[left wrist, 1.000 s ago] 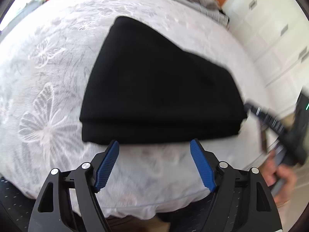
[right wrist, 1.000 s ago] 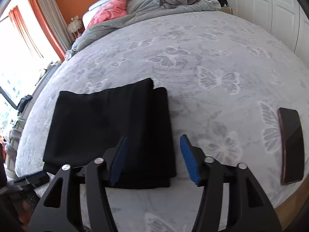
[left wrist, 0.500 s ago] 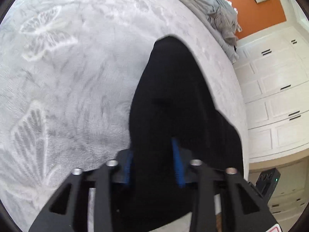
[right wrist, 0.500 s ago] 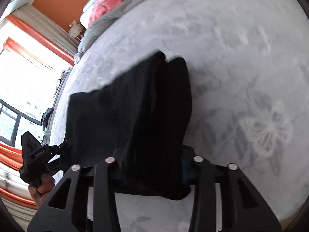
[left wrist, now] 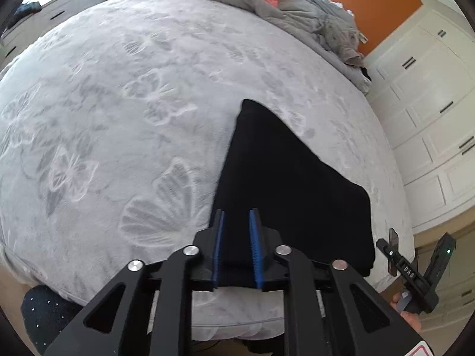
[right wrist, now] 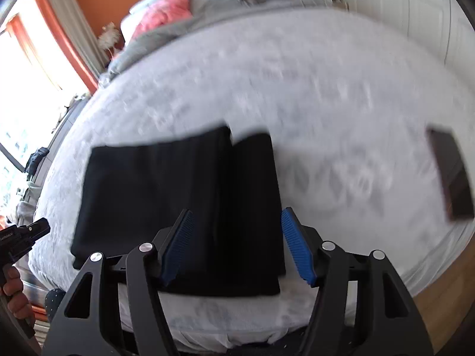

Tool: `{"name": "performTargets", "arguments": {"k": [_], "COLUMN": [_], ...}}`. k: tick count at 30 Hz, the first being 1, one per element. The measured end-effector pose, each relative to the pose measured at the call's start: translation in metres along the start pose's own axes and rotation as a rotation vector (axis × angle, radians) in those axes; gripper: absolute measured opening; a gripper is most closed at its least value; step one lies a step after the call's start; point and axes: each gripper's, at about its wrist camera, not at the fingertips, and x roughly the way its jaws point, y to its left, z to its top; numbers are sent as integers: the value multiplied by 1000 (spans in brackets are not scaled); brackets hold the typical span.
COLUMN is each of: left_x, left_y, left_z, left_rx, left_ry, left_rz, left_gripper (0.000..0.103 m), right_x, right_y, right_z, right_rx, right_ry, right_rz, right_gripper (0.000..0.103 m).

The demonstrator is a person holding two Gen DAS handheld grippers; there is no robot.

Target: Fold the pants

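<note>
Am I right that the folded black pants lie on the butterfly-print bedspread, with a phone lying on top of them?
Not quite. The pants do lie folded on the bedspread, but the phone is not on them: the right wrist view shows it on the bedspread off to their right, with bare cover between.

1. Your right view is motion-blurred: the bed point(right wrist: 326, 95) print is smeared.
2. Your left hand-held gripper point(left wrist: 236, 247) covers the pants' point(left wrist: 285, 184) near edge.
3. The phone point(right wrist: 451, 175) is too blurred to make out.
</note>
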Motion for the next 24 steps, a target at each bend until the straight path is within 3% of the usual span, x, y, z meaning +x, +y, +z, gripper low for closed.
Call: {"name": "performTargets", "arguments": {"k": [3, 5, 8, 9, 11, 13, 15, 17, 18, 20, 21, 23, 24], "left_x": [3, 17, 50, 60, 82, 96, 101, 103, 106, 112, 113, 110, 107], "left_y": [-45, -74, -100, -103, -101, -97, -92, -91, -92, -94, -96, -102, -103], "left_z": [14, 19, 26, 27, 29, 30, 30, 29, 29, 29, 29, 27, 26], "left_rx": [106, 160, 210, 210, 191, 160, 149, 154, 151, 145, 150, 175, 189], "left_ry": [-56, -67, -20, -1, 42, 79, 85, 79, 76, 72, 71, 61, 57], "left_rz": [-27, -9, 43, 54, 69, 81, 73, 73, 71, 87, 104, 126, 133], "left_gripper": [38, 52, 55, 55, 55, 55, 55, 55, 55, 56, 56, 56, 56], "right_x": [-1, 29, 79, 98, 116, 106, 68, 42, 49, 85, 92, 71, 51], "right_y": [23, 27, 15, 10, 7, 18, 21, 19, 16, 7, -2, -4, -6], "right_z": [35, 51, 57, 57, 56, 63, 75, 77, 74, 61, 52, 47, 43], "right_rx": [-78, -83, -38, -27, -13, -69, -75, -100, -129, -165, -129, -89, -70], "right_ry": [-30, 32, 124, 156, 181, 145, 78, 4, 2, 125, 142, 96, 61], "right_rz": [49, 82, 3, 19, 78, 45, 104, 71, 17, -74, -88, -57, -42], "right_gripper": [51, 50, 51, 51, 41, 6, 5, 5, 8, 13, 13, 24, 39]}}
